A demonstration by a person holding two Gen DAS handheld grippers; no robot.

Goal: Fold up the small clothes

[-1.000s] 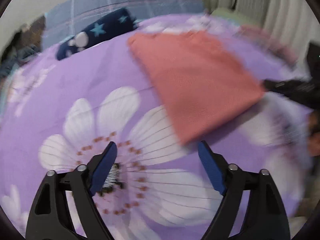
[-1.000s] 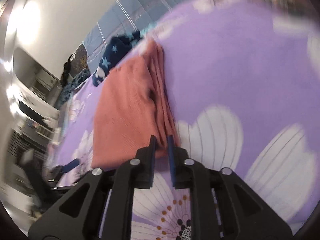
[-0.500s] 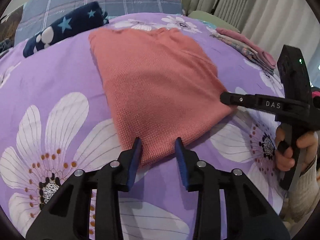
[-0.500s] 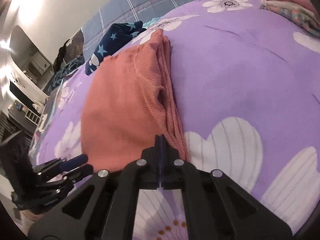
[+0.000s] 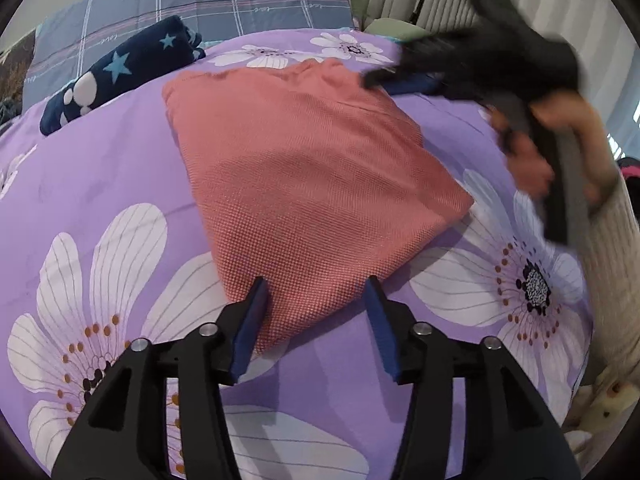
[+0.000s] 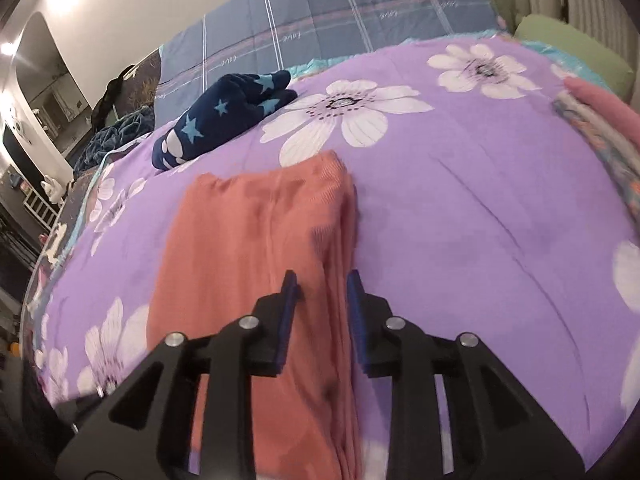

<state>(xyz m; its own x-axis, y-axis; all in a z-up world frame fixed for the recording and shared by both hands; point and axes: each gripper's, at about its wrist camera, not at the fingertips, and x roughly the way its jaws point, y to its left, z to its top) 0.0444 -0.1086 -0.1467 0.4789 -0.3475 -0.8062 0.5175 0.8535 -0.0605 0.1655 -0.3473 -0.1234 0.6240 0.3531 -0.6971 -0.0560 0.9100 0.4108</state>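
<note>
Salmon-pink folded knit garment (image 5: 312, 184) lies flat on a bed covered with a purple bedspread printed with large white flowers (image 5: 100, 168), roughly in the middle of the bed. Its waffle texture shows clearly in the left wrist view, and stacked folded layers line its right edge in the right wrist view.

Left claw (image 5: 316, 300), black with blue pads, sits at the near corner of the garment. Its jaws are opening; the corner lies between them, and the pads do not press on it.

Right claw (image 6: 320, 296), held in a person's hand (image 5: 536, 152) with a cream ribbed sleeve, appears blurred in the left wrist view, near the garment's far right corner. In its own camera it is over the garment's right edge, jaws opening, with the folded layers seen between the pads but not pinched.

Beyond the garment, near the head of the bed, lies a dark navy fleece item with light blue stars and white dots (image 6: 224, 116). Behind it is a grey-blue plaid quilt (image 6: 340, 28). A stack of folded pink and patterned clothes (image 6: 600, 120) rests at the right edge of the bed, well apart from the garment.
</note>
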